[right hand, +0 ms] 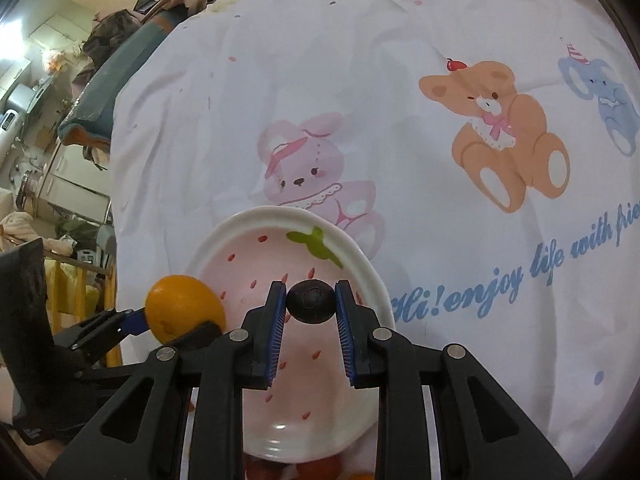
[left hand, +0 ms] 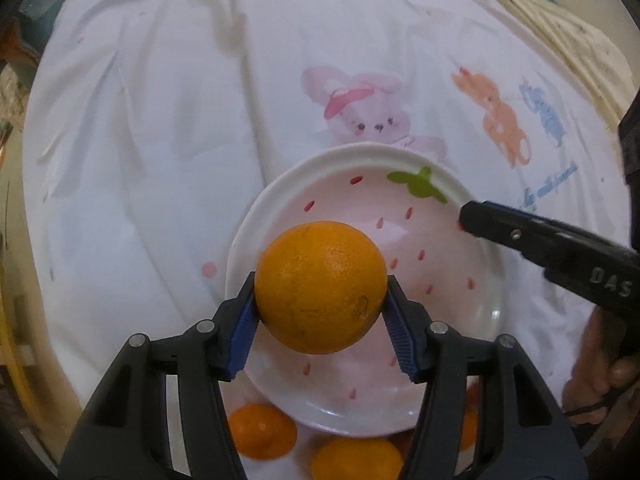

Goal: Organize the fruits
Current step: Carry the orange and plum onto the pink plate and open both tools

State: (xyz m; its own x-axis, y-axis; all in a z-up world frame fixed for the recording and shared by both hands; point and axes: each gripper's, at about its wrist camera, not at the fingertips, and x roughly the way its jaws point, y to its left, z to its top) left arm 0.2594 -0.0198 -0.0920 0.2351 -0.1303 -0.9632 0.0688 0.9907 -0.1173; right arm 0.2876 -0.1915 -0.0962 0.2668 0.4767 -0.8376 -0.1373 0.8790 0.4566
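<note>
A white bedsheet point(right hand: 400, 80) printed with cartoon animals lay under everything, and on it sat the strawberry-patterned dish point(left hand: 280, 184), its green painted stalk on the far rim. Above the near half of the dish the left gripper point(left hand: 322, 312) had its fingers spread wide around an orange point(left hand: 320, 286), pads pressed on opposite flanks. I judged the orange firm, fairly heavy and a little slick-skinned, so a hold across its widest girth suited it; being nearly round it had no real long axis, and I could not tell where its stem end pointed. More oranges point(left hand: 262, 430) lay just beside the near rim of the dish. Over the middle of the dish the right gripper point(right hand: 311, 300) was nearly closed on a small dark fruit point(right hand: 311, 301), which looked light and perhaps soft, needing a gentle pinch. Its scarred end faced the camera.
</note>
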